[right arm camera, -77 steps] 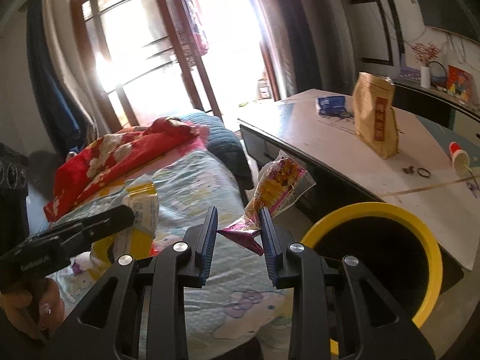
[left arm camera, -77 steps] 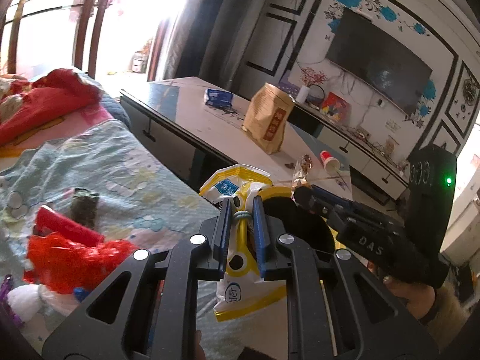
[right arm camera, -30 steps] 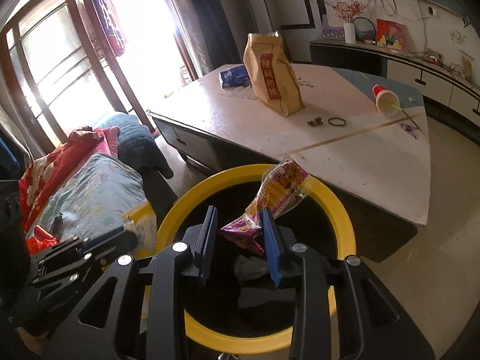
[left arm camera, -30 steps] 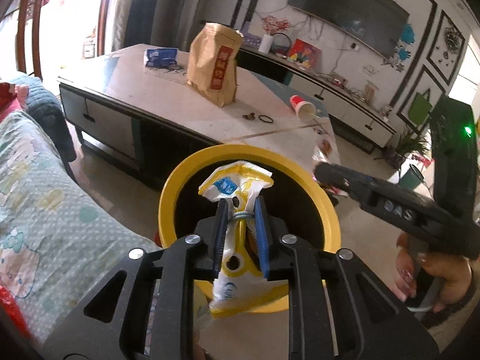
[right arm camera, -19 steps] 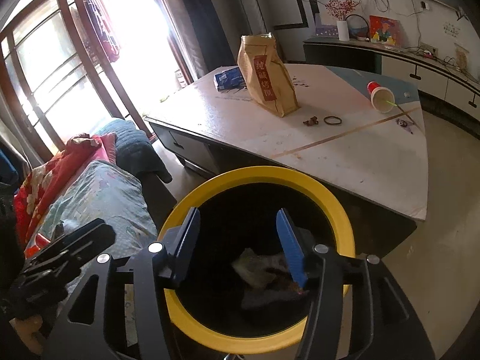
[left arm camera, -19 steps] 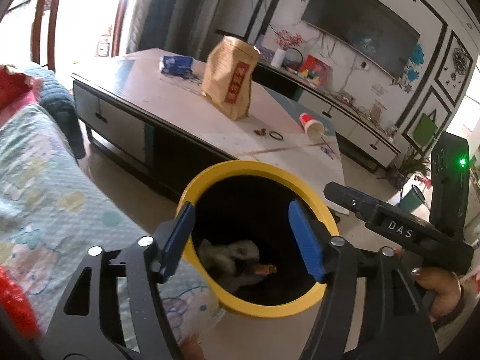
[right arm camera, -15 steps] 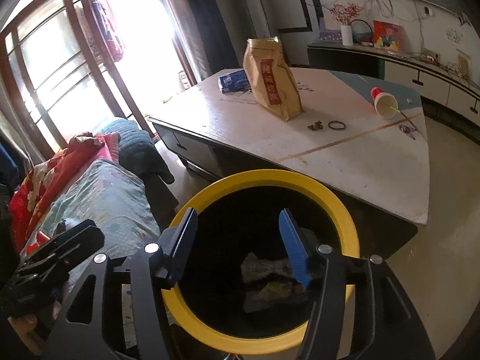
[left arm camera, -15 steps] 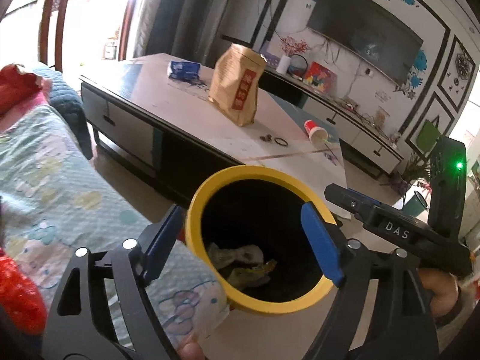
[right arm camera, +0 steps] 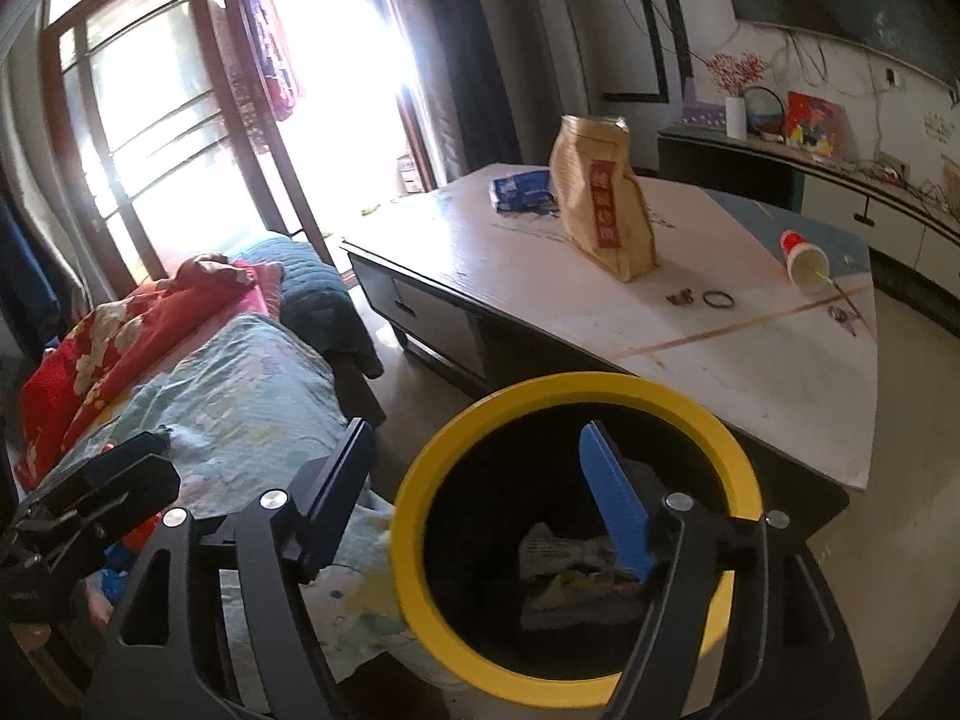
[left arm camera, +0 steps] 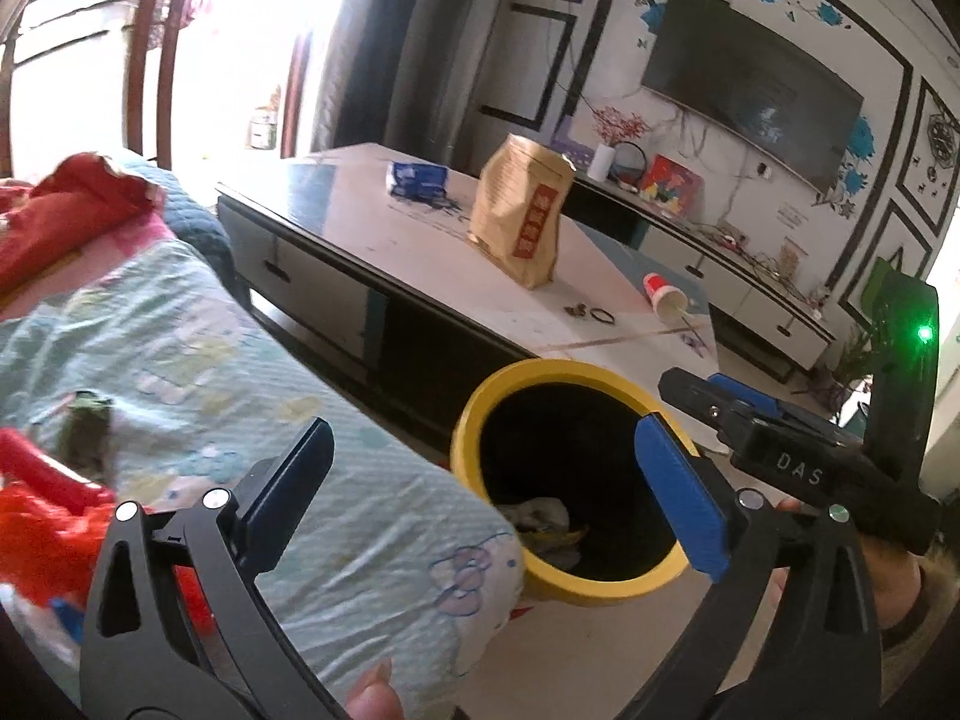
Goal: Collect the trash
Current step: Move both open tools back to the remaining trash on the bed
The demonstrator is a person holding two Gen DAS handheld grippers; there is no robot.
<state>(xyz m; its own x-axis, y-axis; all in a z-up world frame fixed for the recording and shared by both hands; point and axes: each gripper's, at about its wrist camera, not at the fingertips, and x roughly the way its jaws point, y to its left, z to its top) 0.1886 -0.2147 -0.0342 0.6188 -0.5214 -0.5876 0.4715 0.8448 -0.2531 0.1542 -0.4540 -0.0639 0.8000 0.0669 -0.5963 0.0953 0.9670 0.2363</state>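
Both wrappers, clamped a second ago, are now being seen crumpled inside the yellow-rimmed black bin (right arm camera: 414,516); the left gripper (left arm camera: 480,492) and right gripper (right arm camera: 480,480) are being held spread apart, empty. Red litter (left arm camera: 42,510) is being left uncollected on the pale-blue bedspread (left arm camera: 240,372), and a red paper cup (right arm camera: 804,258) farther off on the low table (right arm camera: 750,360).

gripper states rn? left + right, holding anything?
Left gripper: open, holding nothing, fingers spread beside the yellow bin.
Right gripper: open, holding nothing, over the bin's mouth; wrappers lie inside.
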